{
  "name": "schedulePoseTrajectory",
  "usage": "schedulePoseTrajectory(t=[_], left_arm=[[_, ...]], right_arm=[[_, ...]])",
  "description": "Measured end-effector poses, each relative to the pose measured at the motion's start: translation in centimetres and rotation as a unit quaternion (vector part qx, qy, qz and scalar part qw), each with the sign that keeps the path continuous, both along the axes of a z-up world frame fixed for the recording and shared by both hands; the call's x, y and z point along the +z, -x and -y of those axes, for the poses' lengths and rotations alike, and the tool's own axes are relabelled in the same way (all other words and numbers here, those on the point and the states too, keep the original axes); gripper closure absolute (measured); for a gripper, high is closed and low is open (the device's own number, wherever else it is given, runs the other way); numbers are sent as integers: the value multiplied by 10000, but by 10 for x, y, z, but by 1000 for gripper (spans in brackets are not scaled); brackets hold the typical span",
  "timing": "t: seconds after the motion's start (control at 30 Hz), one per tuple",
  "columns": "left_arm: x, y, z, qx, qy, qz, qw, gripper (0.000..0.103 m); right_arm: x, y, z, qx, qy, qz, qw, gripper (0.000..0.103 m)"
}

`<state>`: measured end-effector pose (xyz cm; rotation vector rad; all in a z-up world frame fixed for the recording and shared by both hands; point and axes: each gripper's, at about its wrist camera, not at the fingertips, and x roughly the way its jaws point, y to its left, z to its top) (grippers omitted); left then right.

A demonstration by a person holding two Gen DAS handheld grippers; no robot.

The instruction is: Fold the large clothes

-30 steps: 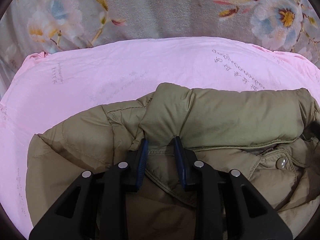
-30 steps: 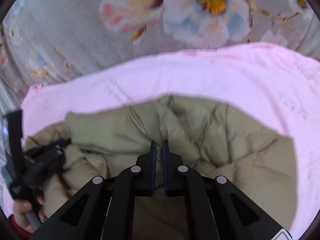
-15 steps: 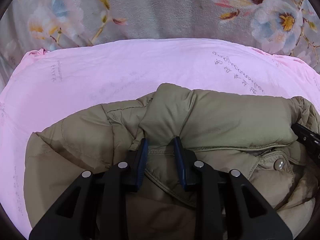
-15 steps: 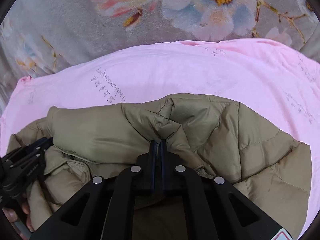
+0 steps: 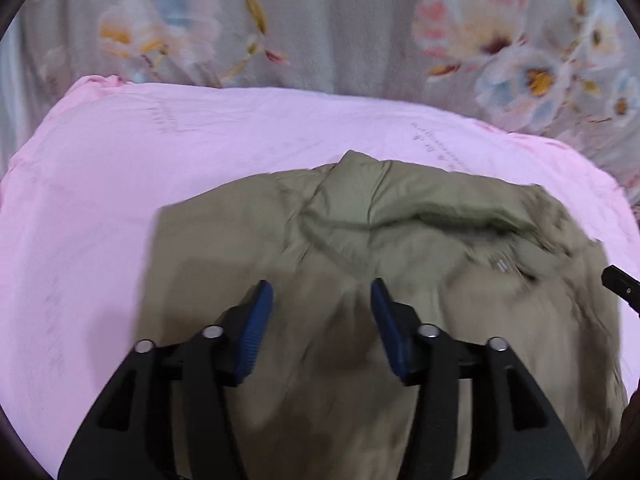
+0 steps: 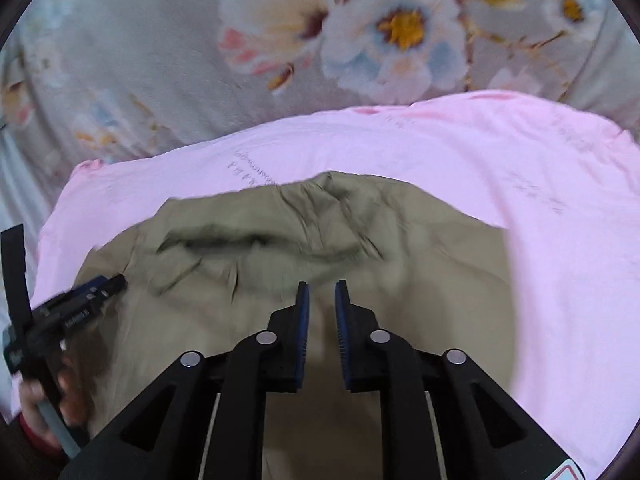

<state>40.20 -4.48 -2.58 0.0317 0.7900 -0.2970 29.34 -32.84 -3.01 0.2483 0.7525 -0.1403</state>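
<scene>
An olive puffer jacket (image 5: pixel 400 220) lies folded on a pink sheet (image 5: pixel 200 140), its collar fold at the far edge. My left gripper (image 5: pixel 320 286) hovers over the jacket's near part. Its jaws are opening, and no fabric is pinched between the blue pads. In the right wrist view the jacket (image 6: pixel 280 232) fills the middle, and my right gripper (image 6: pixel 321 285) hangs above it. Its jaws are opening too, with a narrow empty gap. The left gripper (image 6: pixel 80 304) shows at the left edge, held by a hand (image 6: pixel 36 400). The right gripper's tip (image 5: pixel 618 286) pokes in at the right edge.
A grey blanket with large flowers (image 5: pixel 320 20) lies beyond the pink sheet (image 6: pixel 520 160) and around it. The sheet extends well past the jacket on the left, the right and the far side.
Both grippers have let go of the jacket fabric and drawn back from the collar, and their jaws have spread. The jacket now lies flatter and farther from both cameras.
</scene>
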Motion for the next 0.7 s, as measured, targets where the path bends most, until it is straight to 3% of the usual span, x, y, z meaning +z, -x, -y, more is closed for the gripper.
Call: schedulePoseTrajectory(t=[0.03,0.07,0.23,0.4,0.5,0.6,0.7], left_arm=[[3,20,-20,14,70,9,10000,33],[5,34,-34,39,98,-32,9999,30],[-18,119,-127,303,306,-723,9965,30],[-53,203,-194,706,821,-1374,9846,30],[-52,239,-208,713,1071,-1415,9815,30],[-53,256,-205,596,1264,-1498,9788,30],[-60,264,-198,467,1710,-1746,9685,30]], right_arm=[[5,34,2,13,51,15,10000,67],[5,59,4,34,56,19,10000,64],[-16,197,21,-247,-149,-228,9993,50],[-57,309,31,-578,-695,-601,9941,46],[-77,341,25,-489,-1247,-662,9888,45],[-84,357,17,-425,-1742,-444,9828,42],[-89,359,13,-361,-2331,-260,9714,42]])
